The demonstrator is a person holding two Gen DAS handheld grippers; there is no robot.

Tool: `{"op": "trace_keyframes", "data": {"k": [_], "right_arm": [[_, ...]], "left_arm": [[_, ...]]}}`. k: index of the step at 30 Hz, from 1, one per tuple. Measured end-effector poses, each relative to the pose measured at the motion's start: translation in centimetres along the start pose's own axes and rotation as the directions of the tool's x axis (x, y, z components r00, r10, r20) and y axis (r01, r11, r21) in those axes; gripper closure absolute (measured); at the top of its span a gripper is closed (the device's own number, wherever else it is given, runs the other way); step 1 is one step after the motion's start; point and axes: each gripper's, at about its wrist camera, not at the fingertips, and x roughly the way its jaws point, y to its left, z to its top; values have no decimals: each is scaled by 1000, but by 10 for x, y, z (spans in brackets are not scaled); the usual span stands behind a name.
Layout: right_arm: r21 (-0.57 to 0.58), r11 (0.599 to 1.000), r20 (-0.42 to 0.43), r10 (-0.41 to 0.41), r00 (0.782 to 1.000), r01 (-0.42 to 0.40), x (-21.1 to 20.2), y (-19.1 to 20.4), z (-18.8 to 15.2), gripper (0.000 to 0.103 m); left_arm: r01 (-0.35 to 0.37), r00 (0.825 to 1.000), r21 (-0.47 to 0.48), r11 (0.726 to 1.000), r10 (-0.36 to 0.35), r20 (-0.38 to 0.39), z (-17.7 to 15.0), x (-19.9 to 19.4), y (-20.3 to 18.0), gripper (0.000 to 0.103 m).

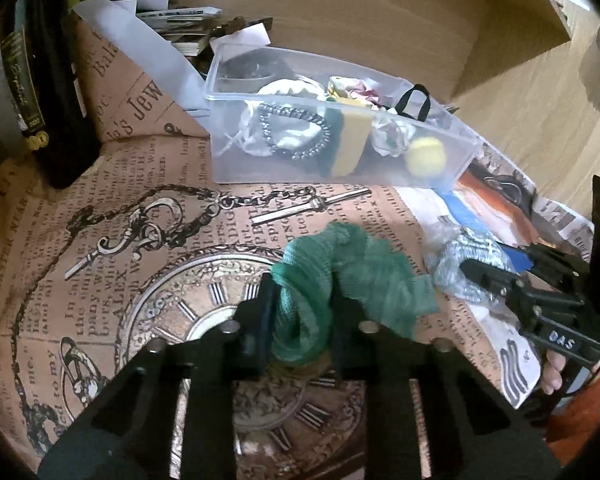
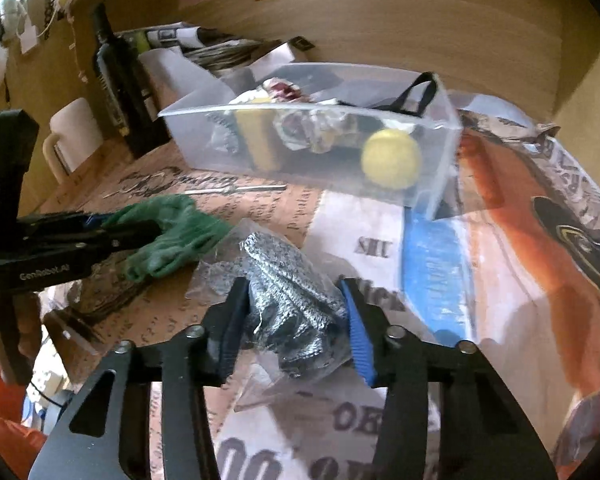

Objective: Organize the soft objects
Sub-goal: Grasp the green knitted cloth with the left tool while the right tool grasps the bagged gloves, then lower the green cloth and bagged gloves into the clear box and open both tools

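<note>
Left tongs (image 1: 300,300) clamped on a green mesh cloth (image 1: 356,272), bunched between the two fingers and spilling forward and to the right over the newspaper-print cover (image 1: 100,240) on the table. Right tongs (image 2: 294,316) closed against a grey knitted bundle in a clear plastic bag (image 2: 292,296), black pad (image 2: 230,332) pressing one side, blue ribbed pad (image 2: 360,340) the other, bag crumpled around the fabric. Both soft items near each other, green cloth just left of the bagged bundle, the two apparently touching at the bag's edge.

Beyond them, a clear plastic bin (image 1: 440,168) sitting on the table, holding a yellow ball (image 2: 390,158) near its front right corner, a yellow-and-green sponge (image 1: 350,140) standing on edge, crumpled patterned cloths (image 1: 392,136), a dark beaded loop (image 1: 296,132) and a black strap loop (image 2: 418,96) sticking above the rim. Left of the bin, a dark bottle (image 2: 116,80) upright, with a white mug (image 2: 74,132) close by and a pile of papers (image 1: 180,20) behind. Wooden wall panel (image 2: 380,32) at the back.
</note>
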Motion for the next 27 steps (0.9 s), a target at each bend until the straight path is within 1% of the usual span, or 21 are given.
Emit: {"op": "trace_keyframes", "data": {"k": [5, 11, 14, 19, 27], "right_arm": [[22, 999, 29, -31, 999, 30, -11, -9, 5, 71], [29, 998, 117, -55, 992, 52, -32, -16, 21, 71], [30, 998, 169, -60, 984, 56, -42, -16, 33, 71], [36, 998, 253, -63, 965, 56, -55, -18, 54, 71], [32, 997, 350, -73, 934, 66, -67, -20, 85, 71]], "left_arm": [[4, 999, 6, 1000, -4, 38, 6, -13, -3, 86], [-4, 993, 29, 1000, 0, 119, 24, -37, -7, 87], [-1, 985, 40, 999, -5, 173, 37, -49, -8, 87], [-18, 968, 46, 999, 6, 249, 63, -61, -8, 87], [-40, 945, 55, 998, 20, 327, 98, -66, -10, 87]]}}
